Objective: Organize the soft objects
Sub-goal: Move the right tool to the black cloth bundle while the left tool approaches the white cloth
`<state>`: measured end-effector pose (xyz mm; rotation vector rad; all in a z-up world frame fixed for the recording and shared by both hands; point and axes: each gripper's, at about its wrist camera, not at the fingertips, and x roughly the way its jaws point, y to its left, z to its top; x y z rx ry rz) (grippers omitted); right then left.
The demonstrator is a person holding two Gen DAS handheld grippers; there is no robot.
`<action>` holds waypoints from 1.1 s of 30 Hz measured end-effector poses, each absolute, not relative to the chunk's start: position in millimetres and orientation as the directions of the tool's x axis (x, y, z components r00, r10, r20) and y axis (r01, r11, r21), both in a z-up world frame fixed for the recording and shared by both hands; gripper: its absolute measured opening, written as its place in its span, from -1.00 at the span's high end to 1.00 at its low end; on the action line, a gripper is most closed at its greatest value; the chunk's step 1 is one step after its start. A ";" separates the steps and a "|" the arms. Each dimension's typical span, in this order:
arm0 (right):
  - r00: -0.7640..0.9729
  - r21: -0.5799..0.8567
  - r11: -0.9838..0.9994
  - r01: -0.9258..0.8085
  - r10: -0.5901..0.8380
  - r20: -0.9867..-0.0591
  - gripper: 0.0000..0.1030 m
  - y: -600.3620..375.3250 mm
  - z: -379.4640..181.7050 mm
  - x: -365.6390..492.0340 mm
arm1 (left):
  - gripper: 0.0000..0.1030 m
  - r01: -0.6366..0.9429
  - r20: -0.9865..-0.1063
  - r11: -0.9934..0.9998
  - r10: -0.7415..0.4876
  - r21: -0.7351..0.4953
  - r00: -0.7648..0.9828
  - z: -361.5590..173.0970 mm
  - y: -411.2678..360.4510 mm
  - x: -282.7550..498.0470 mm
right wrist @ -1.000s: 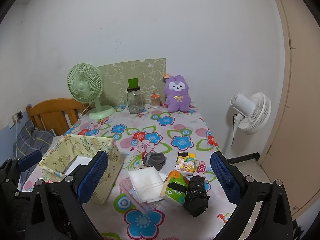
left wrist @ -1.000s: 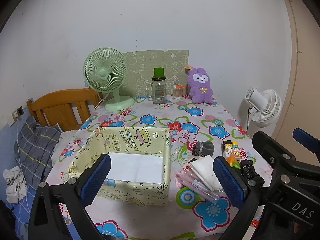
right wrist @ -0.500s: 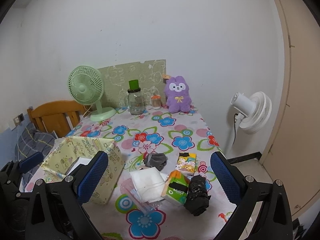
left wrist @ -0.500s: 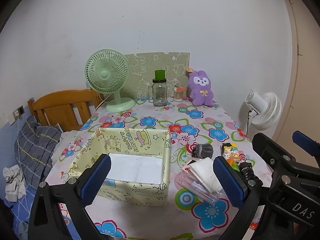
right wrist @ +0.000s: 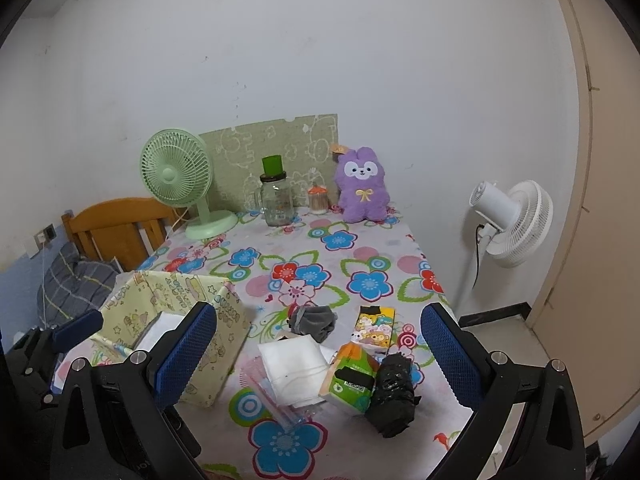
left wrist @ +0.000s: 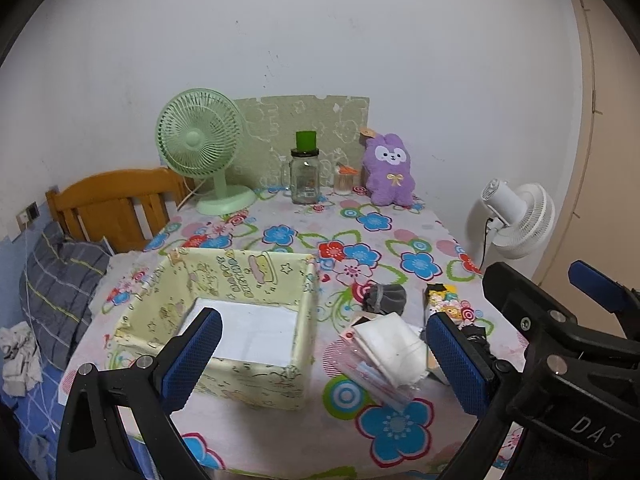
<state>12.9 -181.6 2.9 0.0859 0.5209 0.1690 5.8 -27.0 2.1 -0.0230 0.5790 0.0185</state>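
Both tongs stand wide and hold nothing. In the left wrist view the left gripper [left wrist: 322, 360] hangs low in the frame, its blue pads [left wrist: 192, 356] spread to either side of the yellow fabric storage box [left wrist: 224, 316], which sits lower left of centre on the flowered tablecloth [left wrist: 280, 240]. The box is open at the top and shows only a white bottom panel. In the right wrist view the right gripper [right wrist: 318, 354] is equally wide, low in the frame, with the pile of soft things between its pads.

That pile lies just right of the box: a white folded cloth [right wrist: 292, 360] over a clear plastic pouch [right wrist: 276, 400], a grey bunched sock [right wrist: 314, 320] above it, an orange-and-green tissue pack [right wrist: 352, 376] touching a crumpled black bag [right wrist: 394, 392], and a cartoon-printed packet [right wrist: 376, 330] behind them. At the upper centre of the frame stand a purple plush rabbit [right wrist: 362, 186], a glass jar [right wrist: 276, 200] and a green desk fan [right wrist: 178, 176].

By my reading nothing is sorted yet; this is the approach before a first pick. The next move calls for lowering one gripper onto a single piece, likely the cloth or sock, closing on its bulk without snagging the pouch beneath, then carrying it left into the box.
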 end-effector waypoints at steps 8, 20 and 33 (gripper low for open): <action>0.843 0.123 0.980 -0.153 0.195 -0.501 -0.89 -191.3 -6.2 28.2 | -0.99 -0.036 -0.572 0.999 0.011 -0.032 0.820 -7.4 -41.1 19.7; 0.815 0.152 0.977 -0.153 0.211 -0.540 -0.79 -210.7 -40.8 50.9 | -0.96 -0.002 -0.629 0.999 -0.022 -0.037 0.777 -38.2 -67.2 41.0; 0.755 0.164 0.982 -0.094 0.178 -0.631 -0.54 -227.9 -81.4 72.2 | -0.90 0.031 -0.696 0.999 -0.031 -0.012 0.718 -70.7 -89.5 65.0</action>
